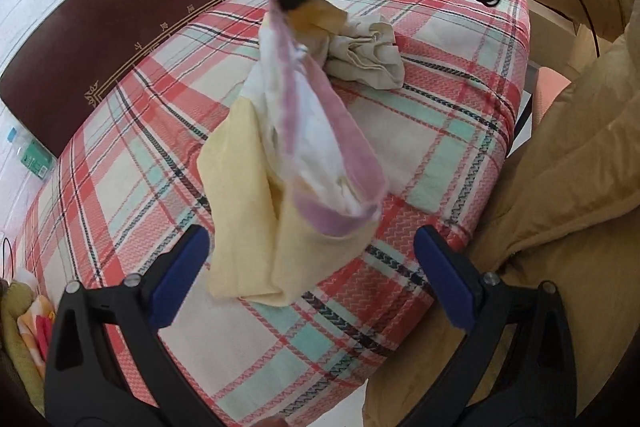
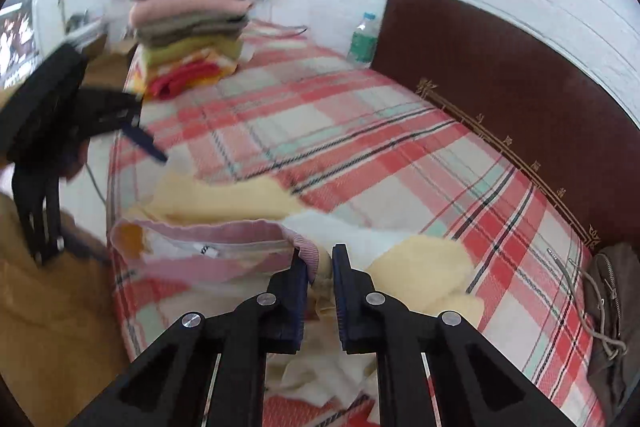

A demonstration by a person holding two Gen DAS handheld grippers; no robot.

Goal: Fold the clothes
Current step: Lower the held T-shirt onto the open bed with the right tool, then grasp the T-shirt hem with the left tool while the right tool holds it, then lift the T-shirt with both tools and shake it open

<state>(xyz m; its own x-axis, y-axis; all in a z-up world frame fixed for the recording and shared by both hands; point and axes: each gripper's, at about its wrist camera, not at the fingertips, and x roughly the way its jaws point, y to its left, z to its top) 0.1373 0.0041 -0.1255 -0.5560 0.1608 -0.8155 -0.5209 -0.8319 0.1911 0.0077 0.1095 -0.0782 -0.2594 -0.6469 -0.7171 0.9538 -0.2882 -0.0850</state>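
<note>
Right hand-held gripper [image 2: 320, 259], jaws pinched on the pink waistband, holds the yellow garment [image 1: 256, 211] hanging over the bed [image 1: 460, 147] near its front edge. Long axis runs down toward the nearer left hand-held gripper [image 1: 312, 259], jaws spread just below the hem.

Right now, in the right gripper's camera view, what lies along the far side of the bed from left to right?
Stack of folded clothes → plastic bottle → dark headboard → grey-brown garment with a zipper.
</note>
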